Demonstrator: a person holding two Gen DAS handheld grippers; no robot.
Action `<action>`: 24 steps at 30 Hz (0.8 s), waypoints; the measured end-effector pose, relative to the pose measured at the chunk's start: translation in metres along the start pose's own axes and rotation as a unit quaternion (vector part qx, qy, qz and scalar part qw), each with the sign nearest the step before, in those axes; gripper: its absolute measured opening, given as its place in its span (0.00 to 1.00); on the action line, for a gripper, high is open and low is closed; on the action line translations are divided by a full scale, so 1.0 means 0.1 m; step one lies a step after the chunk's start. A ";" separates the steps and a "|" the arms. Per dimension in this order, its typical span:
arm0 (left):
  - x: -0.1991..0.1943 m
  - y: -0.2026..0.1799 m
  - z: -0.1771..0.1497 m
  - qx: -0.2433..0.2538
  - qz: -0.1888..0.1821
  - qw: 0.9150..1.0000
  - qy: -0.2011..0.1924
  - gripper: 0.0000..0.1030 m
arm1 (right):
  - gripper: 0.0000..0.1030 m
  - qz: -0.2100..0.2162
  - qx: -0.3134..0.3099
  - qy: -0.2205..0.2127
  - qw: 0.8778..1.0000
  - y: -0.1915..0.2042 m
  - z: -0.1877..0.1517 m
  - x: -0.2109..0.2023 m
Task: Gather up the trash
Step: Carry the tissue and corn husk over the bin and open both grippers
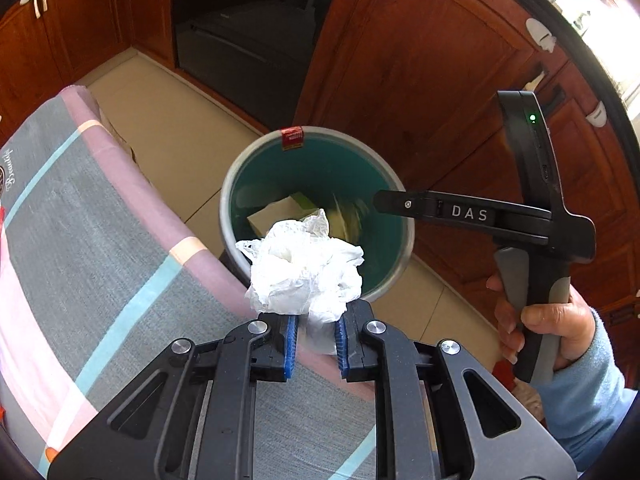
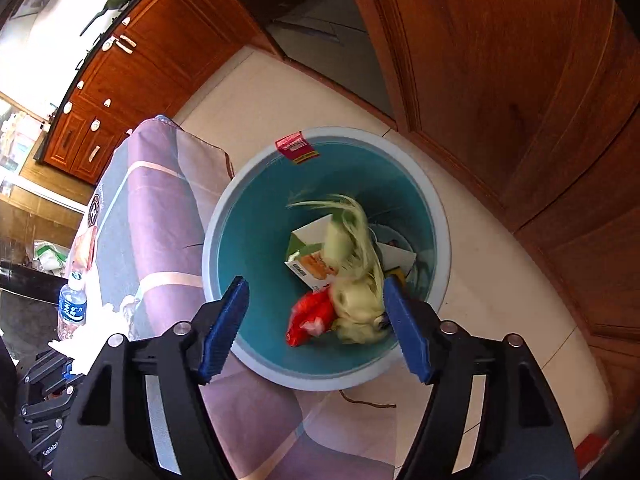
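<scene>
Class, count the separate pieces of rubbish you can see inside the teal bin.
3 in the round teal plastic bin: a white printed carton, a red crumpled wrapper, and blurred pale yellow-green husks. More may be hidden beneath.

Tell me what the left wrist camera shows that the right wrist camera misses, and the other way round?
Only the left wrist view shows the left claw shut on a crumpled white plastic bag, and a hand holding the other tool's handle.

Only the right wrist view shows the right claw open over the bin, pale yellow-green husks blurred below it, a red wrapper and a water bottle.

Both show the teal bin, a carton inside, the striped cloth and wooden cabinets.
</scene>
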State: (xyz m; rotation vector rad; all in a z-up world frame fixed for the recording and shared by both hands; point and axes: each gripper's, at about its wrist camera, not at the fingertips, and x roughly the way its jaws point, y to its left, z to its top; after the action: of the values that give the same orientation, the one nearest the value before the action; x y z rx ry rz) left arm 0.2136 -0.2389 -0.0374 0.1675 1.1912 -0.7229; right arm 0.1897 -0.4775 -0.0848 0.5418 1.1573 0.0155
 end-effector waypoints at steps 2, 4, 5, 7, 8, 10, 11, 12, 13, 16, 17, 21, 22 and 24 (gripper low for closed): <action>0.06 -0.02 0.02 0.000 -0.003 1.000 0.004 0.16 | 0.71 -0.003 0.000 0.003 1.000 -0.04 0.00 0.01; 0.12 -0.04 0.03 0.001 -0.005 1.000 0.009 0.16 | 0.72 -0.007 -0.001 0.007 1.000 -0.05 0.00 0.02; 0.14 -0.05 0.03 0.002 -0.006 1.000 0.011 0.16 | 0.73 -0.008 -0.001 0.009 1.000 -0.07 0.01 0.03; 0.20 -0.08 0.03 0.006 -0.005 1.000 0.016 0.16 | 0.76 -0.009 0.007 0.014 1.000 -0.11 0.02 0.04; 0.23 -0.10 0.04 0.009 -0.005 1.000 0.019 0.16 | 0.76 -0.008 0.010 0.014 1.000 -0.11 0.03 0.04; 0.29 -0.14 0.07 0.006 -0.001 1.000 0.016 0.17 | 0.79 -0.009 0.019 0.014 1.000 -0.15 0.04 0.03; 0.31 -0.15 0.08 0.010 0.000 1.000 0.018 0.17 | 0.81 -0.009 0.024 0.013 1.000 -0.18 0.05 0.03; 0.33 -0.17 0.10 0.013 0.003 1.000 0.021 0.20 | 0.81 -0.008 0.027 0.011 1.000 -0.19 0.05 0.01; 0.34 -0.20 0.11 0.015 0.007 1.000 0.022 0.33 | 0.81 -0.007 0.028 0.010 1.000 -0.21 0.05 0.00; 0.34 -0.26 0.16 0.024 0.026 0.999 0.008 0.58 | 0.82 -0.008 0.031 0.011 0.999 -0.23 0.06 -0.01; 0.33 -0.26 0.16 0.023 0.027 0.999 0.007 0.64 | 0.81 -0.008 0.031 0.011 0.999 -0.22 0.06 -0.01; 0.32 -0.18 0.18 0.006 0.033 0.999 0.007 0.78 | 0.81 -0.008 0.035 0.012 0.999 -0.23 0.07 -0.02; 0.31 -0.16 0.18 0.001 0.032 0.999 0.007 0.83 | 0.81 -0.008 0.036 0.013 0.999 -0.23 0.07 -0.02; 0.30 -0.13 0.17 -0.010 0.029 1.000 0.004 0.88 | 0.81 -0.009 0.038 0.014 0.999 -0.24 0.07 -0.01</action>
State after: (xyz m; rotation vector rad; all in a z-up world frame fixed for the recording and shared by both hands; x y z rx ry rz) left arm 0.2249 -0.2695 -0.0539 0.1885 1.1957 -0.6599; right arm 0.1895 -0.5015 -0.0921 0.6009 1.1944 -0.0369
